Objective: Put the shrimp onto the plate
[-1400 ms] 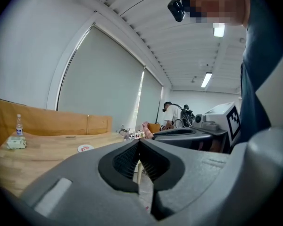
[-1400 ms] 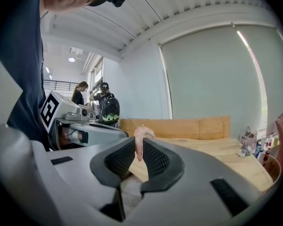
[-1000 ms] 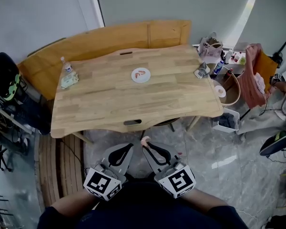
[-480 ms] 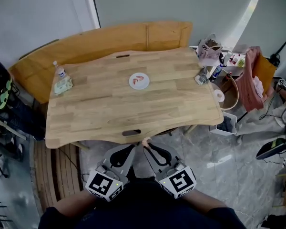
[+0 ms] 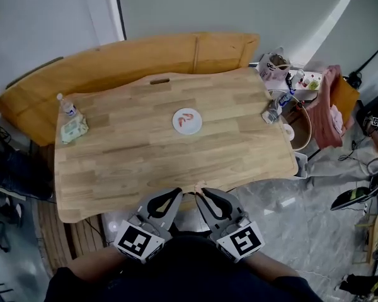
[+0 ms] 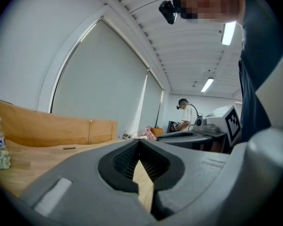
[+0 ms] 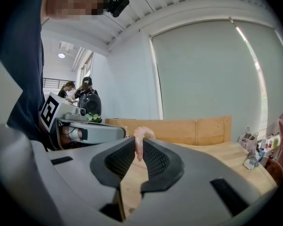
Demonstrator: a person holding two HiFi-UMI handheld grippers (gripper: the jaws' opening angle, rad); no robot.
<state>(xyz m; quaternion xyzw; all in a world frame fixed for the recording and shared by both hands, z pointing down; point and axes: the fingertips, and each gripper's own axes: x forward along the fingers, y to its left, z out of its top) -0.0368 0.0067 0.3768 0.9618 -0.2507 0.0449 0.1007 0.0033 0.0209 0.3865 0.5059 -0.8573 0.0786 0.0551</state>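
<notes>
One shrimp (image 7: 139, 144) is pinched between the jaws of your right gripper (image 5: 201, 195). It hangs over the near edge of the counter (image 5: 132, 150), well apart from the plate (image 5: 176, 123), where an orange piece (image 5: 188, 119) lies. You are in the carrying step. Next, reach forward over the plate, lower, then release. Your left gripper (image 5: 175, 195) is closed on nothing.

- My wooden bench (image 5: 132, 150) stands on a grey marbled floor (image 5: 315, 225).
- Behind it curves a wooden backboard (image 5: 126, 58), against a pale wall (image 5: 227, 5).
- Strip lights (image 6: 228, 33) glow on the slatted ceiling (image 6: 188, 46).
</notes>
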